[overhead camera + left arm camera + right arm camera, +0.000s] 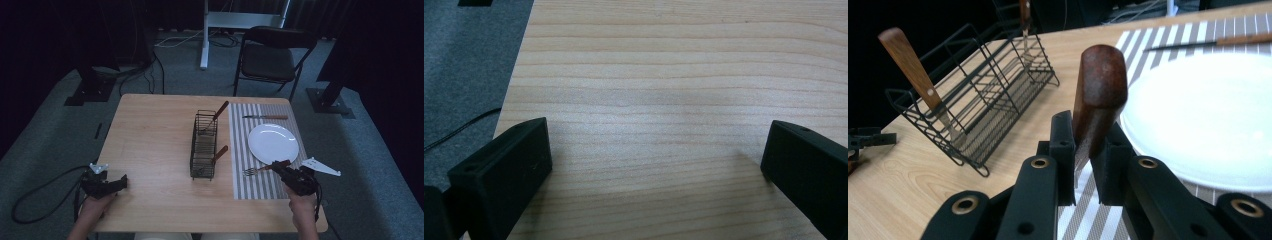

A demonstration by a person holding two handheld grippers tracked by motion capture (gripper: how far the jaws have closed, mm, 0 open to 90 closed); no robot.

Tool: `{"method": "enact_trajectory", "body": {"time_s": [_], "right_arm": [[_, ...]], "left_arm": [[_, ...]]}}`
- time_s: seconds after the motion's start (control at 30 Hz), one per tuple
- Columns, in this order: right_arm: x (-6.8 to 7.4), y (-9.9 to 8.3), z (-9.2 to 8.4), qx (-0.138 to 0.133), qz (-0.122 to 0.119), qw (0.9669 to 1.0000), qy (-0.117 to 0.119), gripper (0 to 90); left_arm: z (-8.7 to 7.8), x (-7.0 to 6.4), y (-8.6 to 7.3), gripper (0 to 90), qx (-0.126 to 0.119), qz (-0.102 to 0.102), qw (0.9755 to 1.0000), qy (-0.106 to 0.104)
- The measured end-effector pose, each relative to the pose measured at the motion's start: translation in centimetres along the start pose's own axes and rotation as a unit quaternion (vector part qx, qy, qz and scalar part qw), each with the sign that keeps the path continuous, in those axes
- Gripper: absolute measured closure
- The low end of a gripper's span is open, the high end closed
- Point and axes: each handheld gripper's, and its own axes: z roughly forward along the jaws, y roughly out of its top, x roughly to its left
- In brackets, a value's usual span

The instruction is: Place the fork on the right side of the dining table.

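While the right gripper [280, 167] clamps a wooden-handled fork [256, 170], tines lying left over the striped placemat [250, 185] just near-left of the white plate [273, 143], apparently for setting beside it, the left gripper [656, 165] idles, jaws apart over bare table [674, 60]. Its own view shows the fork handle [1098, 95] pinched.

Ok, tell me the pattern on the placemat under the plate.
The placemat has grey and white stripes, running lengthwise away from the person. Best seen in the high view.
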Motion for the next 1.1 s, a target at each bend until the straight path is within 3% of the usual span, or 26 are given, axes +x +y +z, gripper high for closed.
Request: {"method": "enact_trajectory", "body": {"time_s": [0.23, 0.57, 0.83, 0.87, 1.1], "right_arm": [[-0.7, -1.3, -0.1, 0.008, 0.014, 0.9999, -0.003, 80.8], [-3.2, -2.7, -0.8, 0.005, 0.062, 0.998, 0.0, 77.5], [-4.6, -3.2, -1.0, 0.024, 0.053, 0.9982, -0.016, 72.3], [-5.0, -3.4, -1.1, 0.029, 0.048, 0.9981, -0.027, 72.3], [-6.3, -4.4, -1.1, 0.039, 0.055, 0.9971, -0.036, 71.6]], "left_arm": [[0.0, 0.0, 0.0, 0.2, 0.0, 0.0, 1.0, 0.0], [0.0, 0.0, 0.0, 0.2, 0.0, 0.0, 1.0, 0.0], [0.0, 0.0, 0.0, 0.2, 0.0, 0.0, 1.0, 0.0], [0.0, 0.0, 0.0, 0.2, 0.0, 0.0, 1.0, 0.0], [0.0, 0.0, 0.0, 0.2, 0.0, -0.001, 1.0, 0.001]]}}
